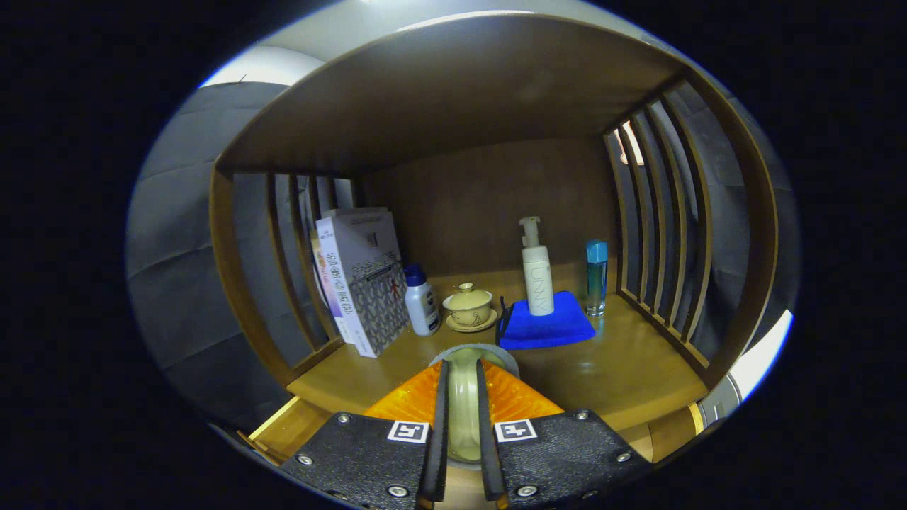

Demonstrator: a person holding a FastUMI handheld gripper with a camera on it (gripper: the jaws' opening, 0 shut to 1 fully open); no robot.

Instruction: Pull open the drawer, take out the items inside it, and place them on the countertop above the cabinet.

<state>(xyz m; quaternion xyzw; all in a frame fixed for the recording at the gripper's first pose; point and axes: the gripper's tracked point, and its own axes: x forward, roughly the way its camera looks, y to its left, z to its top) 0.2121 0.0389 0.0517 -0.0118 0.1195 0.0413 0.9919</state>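
Countertop [623,375]: claw [462,425] grips one cup [464,404].

My gripper [464,414], two black textured plates with silver screws, one white square marker with black pattern on each, orange ribbed fingers [411,400], thin black inner pads

A mock home corner inside a cloth-walled booth is seen: a slatted wooden cabinet [453,106], with books [361,280] at ten o'clock, a lidded teacup [468,306] at twelve, and a pump bottle [537,273] on a blue cloth [549,329] at one o'clock on its worktop [623,375].
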